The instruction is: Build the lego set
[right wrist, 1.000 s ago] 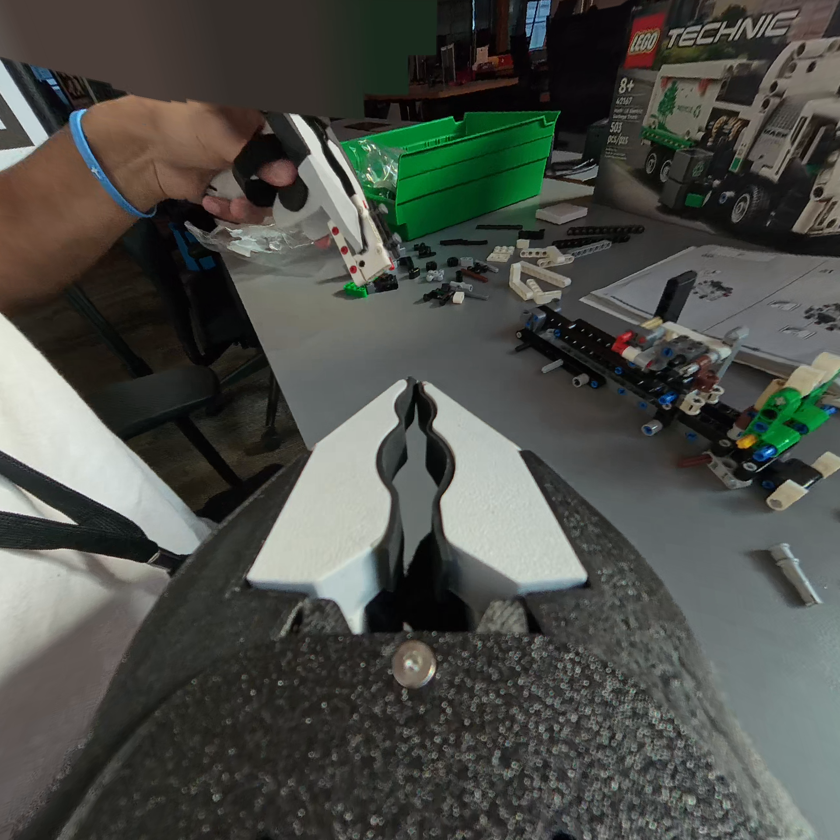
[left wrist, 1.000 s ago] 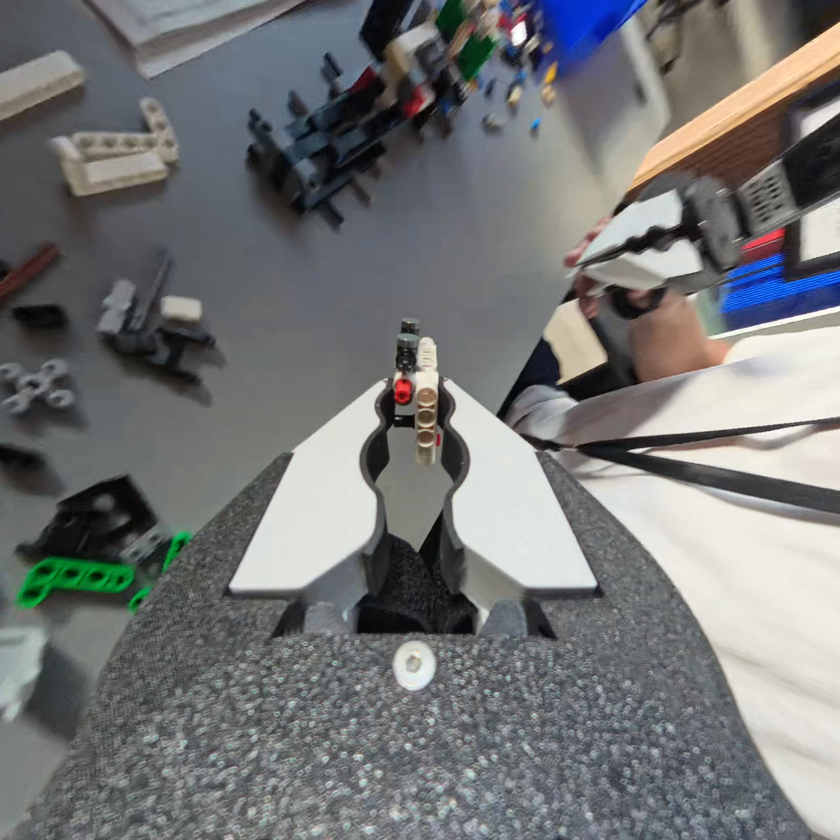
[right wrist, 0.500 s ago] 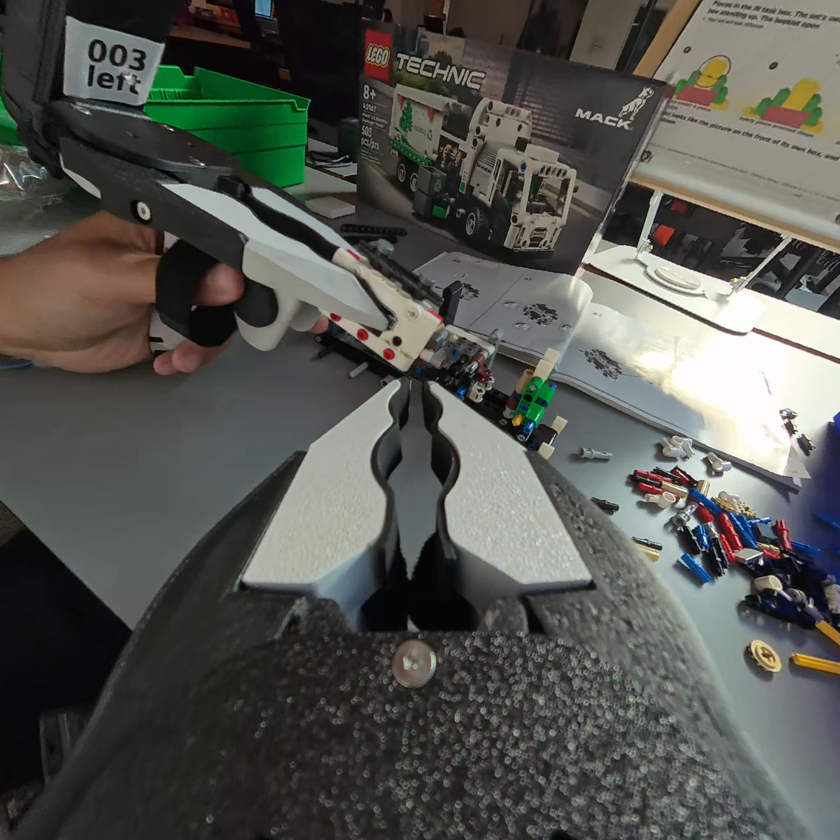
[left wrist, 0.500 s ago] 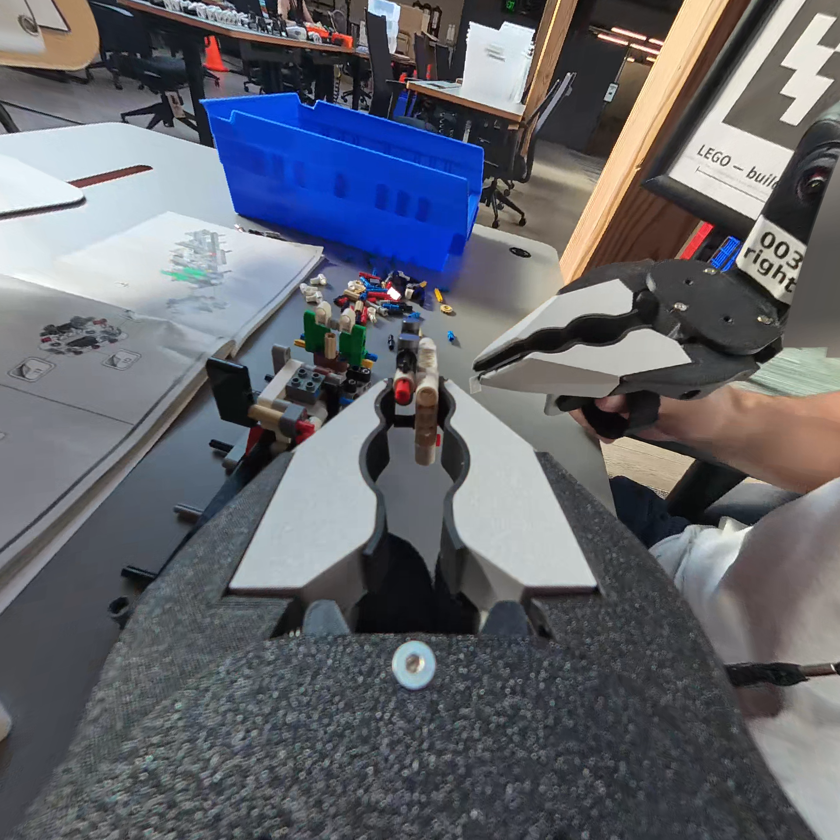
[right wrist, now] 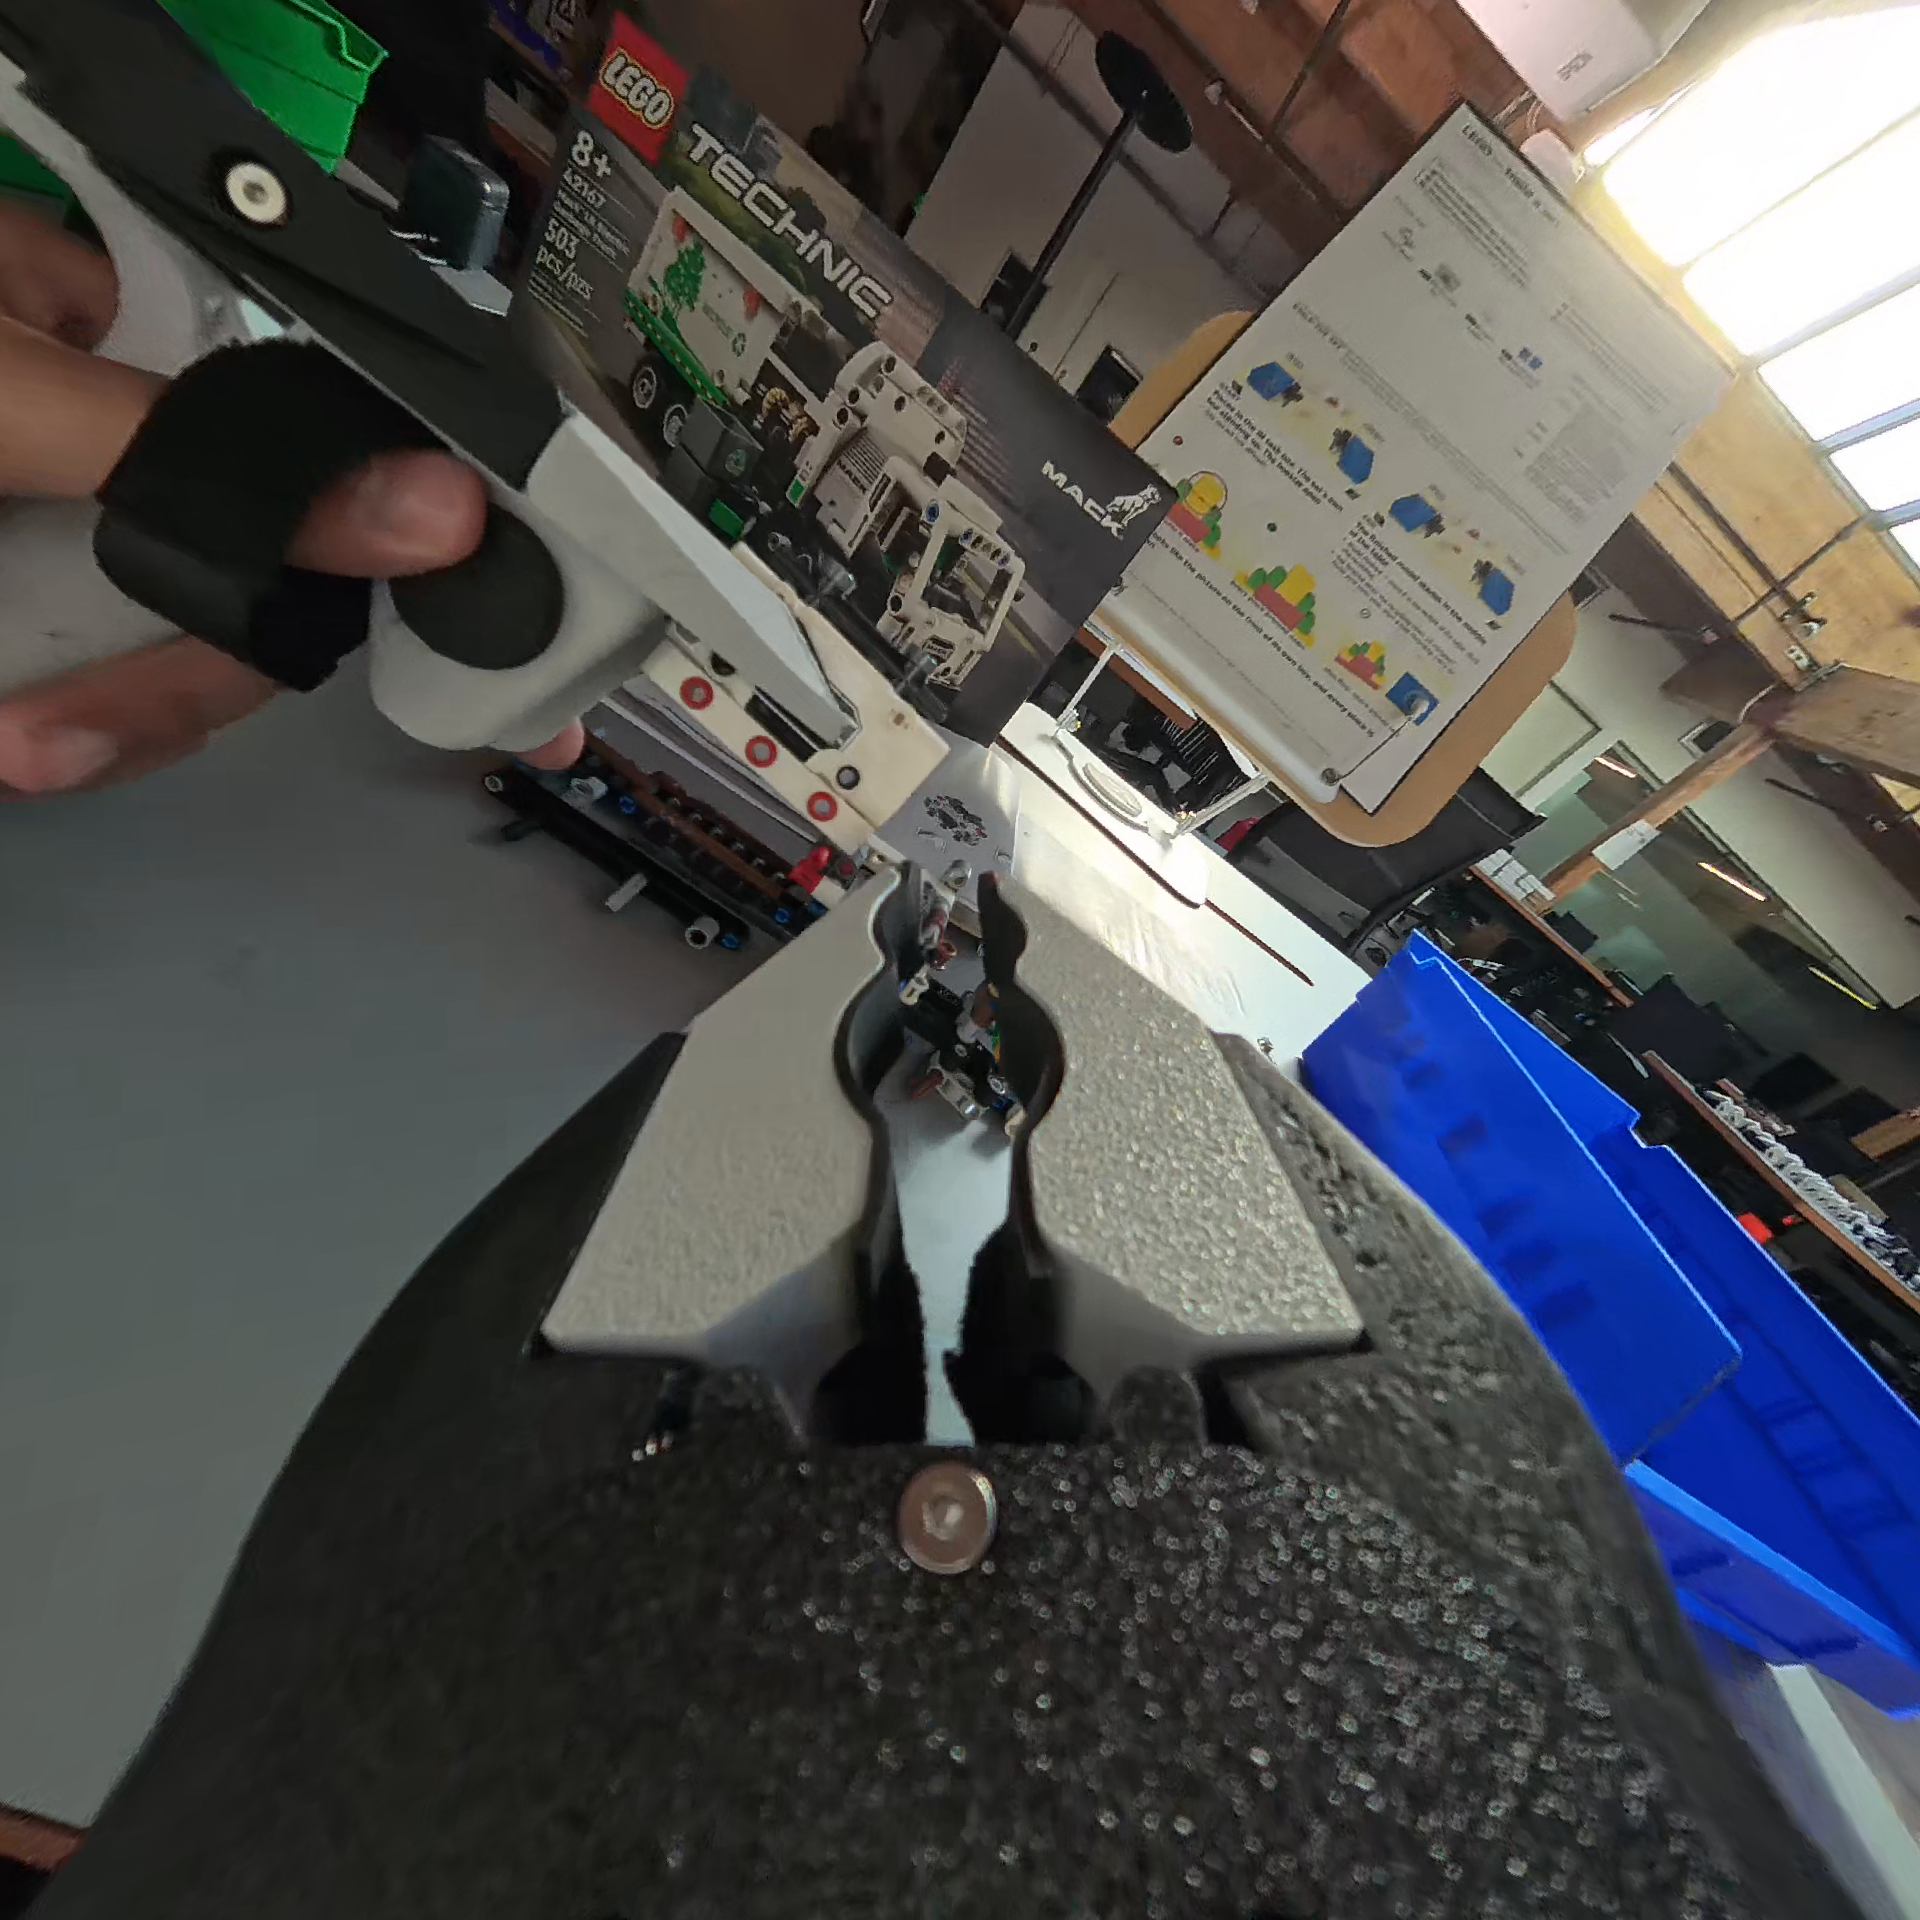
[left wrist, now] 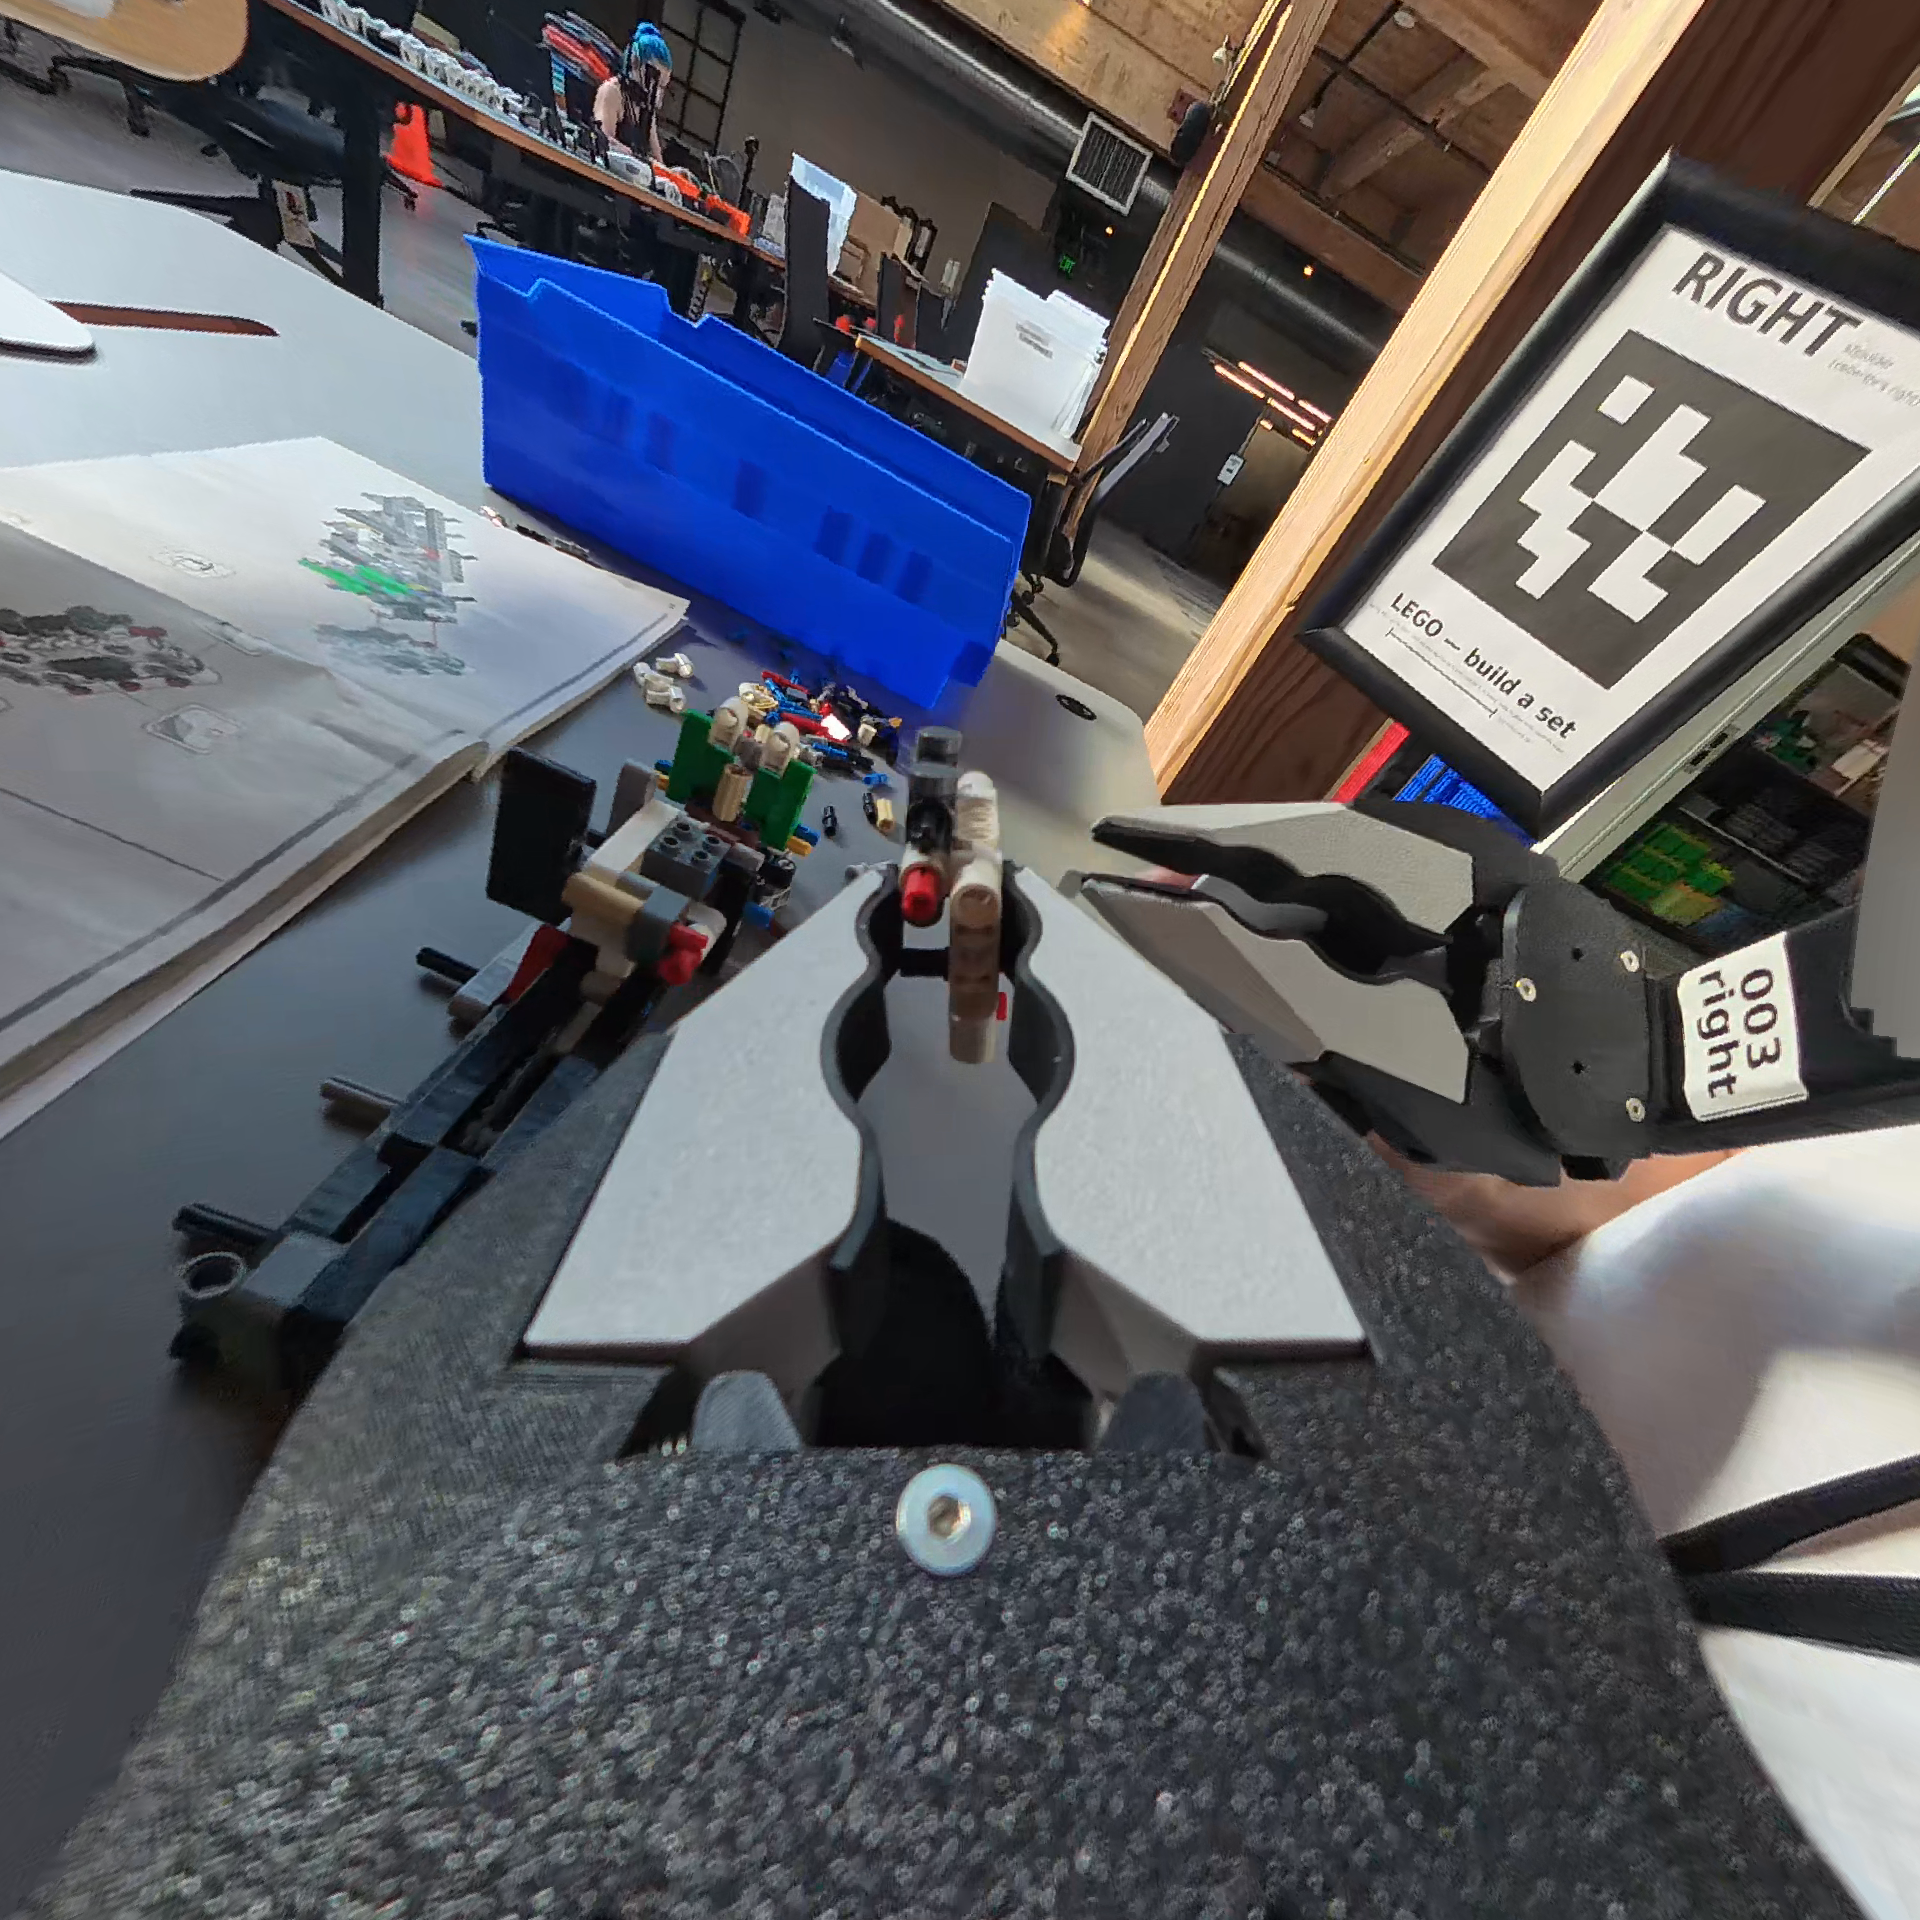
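Observation:
My left gripper (left wrist: 951,883) is shut on a small brick assembly (left wrist: 961,914): a cream holed beam with red pins and black parts, sticking up past the fingertips. It is held above the dark table (left wrist: 156,1091). In the right wrist view the left gripper (right wrist: 821,707) shows at upper left with the cream assembly (right wrist: 831,758). My right gripper (right wrist: 940,899) is open by a narrow gap with nothing in it. It hovers just right of the left gripper's tips in the left wrist view (left wrist: 1091,857).
A partly built brick model (left wrist: 644,894) lies on the table, also in the right wrist view (right wrist: 665,831). Behind are loose pieces (left wrist: 800,707), an open instruction booklet (left wrist: 260,644), a blue bin (left wrist: 727,488), a set box (right wrist: 831,364) and a framed sign (left wrist: 1642,488). Left tips to right tips: about 5 cm.
Both grippers swung up and toward each other, so their tips are now close. The left kept its hold on the assembly. The right gripper's jaws went from shut to slightly apart.

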`<state>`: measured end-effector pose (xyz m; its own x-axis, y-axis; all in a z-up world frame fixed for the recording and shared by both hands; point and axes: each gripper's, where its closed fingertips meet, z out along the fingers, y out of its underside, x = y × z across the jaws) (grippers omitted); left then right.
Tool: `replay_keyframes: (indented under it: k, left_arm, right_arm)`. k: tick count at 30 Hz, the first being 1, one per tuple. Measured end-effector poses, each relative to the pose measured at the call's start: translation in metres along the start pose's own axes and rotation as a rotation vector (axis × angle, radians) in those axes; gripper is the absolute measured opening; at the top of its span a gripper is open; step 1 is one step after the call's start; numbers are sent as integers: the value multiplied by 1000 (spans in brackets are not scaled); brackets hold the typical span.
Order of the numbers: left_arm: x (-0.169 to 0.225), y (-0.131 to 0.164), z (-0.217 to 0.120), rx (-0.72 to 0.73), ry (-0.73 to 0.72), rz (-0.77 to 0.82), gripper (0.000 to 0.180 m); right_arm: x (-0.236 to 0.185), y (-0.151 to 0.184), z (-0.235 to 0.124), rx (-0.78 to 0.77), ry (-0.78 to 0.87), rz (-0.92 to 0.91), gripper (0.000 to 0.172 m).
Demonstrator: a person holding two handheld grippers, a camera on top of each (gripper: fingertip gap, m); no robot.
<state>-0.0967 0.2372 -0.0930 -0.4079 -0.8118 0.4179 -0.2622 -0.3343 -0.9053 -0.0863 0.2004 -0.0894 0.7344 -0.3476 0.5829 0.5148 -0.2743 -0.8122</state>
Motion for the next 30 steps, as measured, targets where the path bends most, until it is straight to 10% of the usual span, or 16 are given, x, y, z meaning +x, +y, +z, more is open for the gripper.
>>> replay_keyframes:
  k: [9,30]
  left_arm:
    - [2,2,-1,-2,65,-119,14]
    - [6,1,-1,-10,0,68,15]
  right_arm:
    - [7,-8,6,38,54,-35,12]
    - [3,-7,15,39,-142,690,15]
